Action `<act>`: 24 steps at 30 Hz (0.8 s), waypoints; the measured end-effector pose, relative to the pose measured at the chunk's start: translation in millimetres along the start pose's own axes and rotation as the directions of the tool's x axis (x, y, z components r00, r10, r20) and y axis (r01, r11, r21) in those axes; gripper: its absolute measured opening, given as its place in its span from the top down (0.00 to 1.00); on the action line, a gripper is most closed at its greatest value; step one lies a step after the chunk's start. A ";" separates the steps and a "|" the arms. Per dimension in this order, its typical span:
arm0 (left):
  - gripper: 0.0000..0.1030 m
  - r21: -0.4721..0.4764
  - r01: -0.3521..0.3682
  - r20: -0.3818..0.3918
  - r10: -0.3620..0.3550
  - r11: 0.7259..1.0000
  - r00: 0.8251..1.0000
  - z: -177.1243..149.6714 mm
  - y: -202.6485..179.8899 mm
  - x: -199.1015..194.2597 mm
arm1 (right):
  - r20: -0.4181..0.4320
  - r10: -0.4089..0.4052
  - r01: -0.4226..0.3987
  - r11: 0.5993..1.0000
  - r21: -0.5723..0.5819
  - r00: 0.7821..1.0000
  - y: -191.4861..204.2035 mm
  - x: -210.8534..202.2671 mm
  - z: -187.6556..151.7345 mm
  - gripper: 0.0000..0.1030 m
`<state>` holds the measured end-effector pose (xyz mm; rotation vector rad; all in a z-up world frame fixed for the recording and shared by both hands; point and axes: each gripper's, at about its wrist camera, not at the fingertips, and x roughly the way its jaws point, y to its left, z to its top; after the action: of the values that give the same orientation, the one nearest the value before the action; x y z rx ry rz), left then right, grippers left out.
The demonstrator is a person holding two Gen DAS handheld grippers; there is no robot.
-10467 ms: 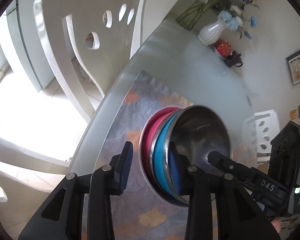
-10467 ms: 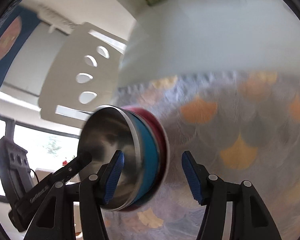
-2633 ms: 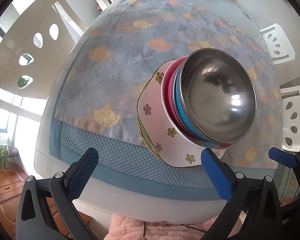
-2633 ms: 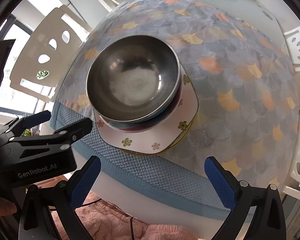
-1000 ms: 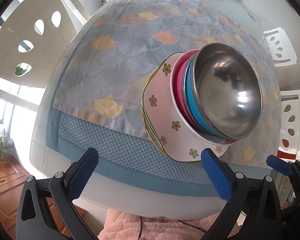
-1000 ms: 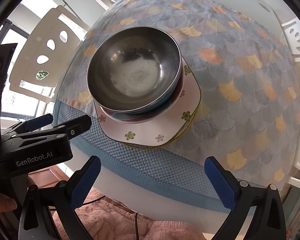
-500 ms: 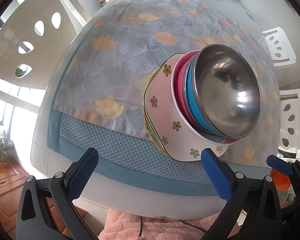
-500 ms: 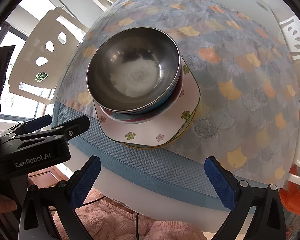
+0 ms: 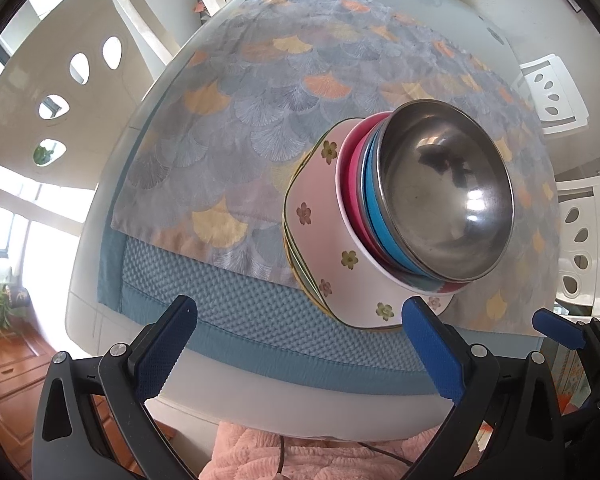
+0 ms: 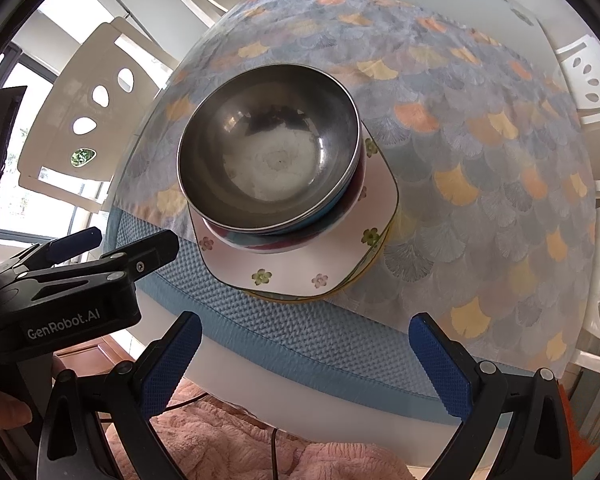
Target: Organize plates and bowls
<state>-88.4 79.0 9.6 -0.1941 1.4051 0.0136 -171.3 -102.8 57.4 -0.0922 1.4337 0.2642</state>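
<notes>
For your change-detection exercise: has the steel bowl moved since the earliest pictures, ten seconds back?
Yes. The steel bowl now rests atop the nested bowls on the floral plate, near the mat's blue edge; earlier the grippers were on it.

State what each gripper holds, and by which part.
Nothing. The left gripper and right gripper are both open, clear of the steel bowl stacked on the flowered plate.

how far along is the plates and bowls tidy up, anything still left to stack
Stacking looks done: the steel bowl sits nested in the blue bowl and pink bowl, on the flowered plates. Nothing is in hand: the left gripper and right gripper are open, clear of the stack. No loose dishes show on the patterned cloth.
</notes>
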 end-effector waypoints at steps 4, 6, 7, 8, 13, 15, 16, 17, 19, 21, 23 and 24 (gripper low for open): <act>0.01 0.006 -0.001 -0.002 0.001 1.000 1.000 -0.9 -1.2 0.7 | 0.011 -0.010 0.010 1.000 -0.008 1.000 0.9 -1.3 1.1 0.00; 0.01 0.010 0.000 -0.002 0.000 1.000 1.000 -0.8 -2.5 0.8 | 0.011 -0.001 0.001 1.000 -0.010 1.000 2.0 -1.1 1.8 0.00; 0.01 0.010 0.000 -0.002 0.000 1.000 1.000 -1.0 -2.9 1.3 | 0.009 -0.001 0.001 1.000 -0.012 1.000 2.4 -0.9 1.9 0.00; 0.01 0.010 0.000 -0.002 0.000 1.000 1.000 -1.0 -3.3 1.5 | 0.009 -0.003 0.003 1.000 -0.013 1.000 2.5 -0.8 1.9 0.00; 0.01 0.005 0.000 -0.005 0.000 1.000 1.000 -0.4 -3.0 3.1 | 0.009 -0.011 0.011 1.000 -0.014 1.000 2.5 -0.3 2.9 0.00; 0.01 0.006 0.001 -0.008 0.000 1.000 1.000 0.0 -2.9 4.1 | 0.006 -0.010 0.010 1.000 -0.013 1.000 2.5 0.7 3.6 0.00; 0.01 0.005 0.000 -0.007 0.000 1.000 1.000 0.1 -2.9 4.2 | 0.006 -0.009 0.009 1.000 -0.014 1.000 2.2 0.5 4.0 0.00; 0.01 0.006 0.000 -0.006 0.000 1.000 1.000 0.0 -2.8 4.3 | 0.005 -0.009 0.009 1.000 -0.013 1.000 2.0 0.8 4.4 0.00; 0.01 0.008 0.001 -0.004 -0.001 1.000 1.000 0.2 -3.3 4.3 | 0.004 -0.008 0.008 1.000 -0.014 1.000 1.3 0.9 4.8 0.00; 0.01 0.010 0.002 -0.004 -0.002 1.000 1.000 1.2 -2.7 5.2 | 0.004 -0.007 0.007 1.000 -0.014 1.000 1.2 1.1 5.0 0.00; 0.01 0.014 -0.002 -0.006 0.002 1.000 1.000 1.5 -3.4 6.1 | 0.001 -0.005 0.005 1.000 -0.012 1.000 0.0 1.5 5.3 0.00; 0.01 0.015 -0.001 -0.007 0.002 1.000 1.000 1.8 -3.7 6.3 | 0.000 -0.004 0.004 1.000 -0.010 1.000 -0.6 1.6 5.5 0.00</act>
<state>-85.2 74.9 4.2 -0.1806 1.4119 0.0034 -165.7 -102.0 56.5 -0.1032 1.4320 0.2677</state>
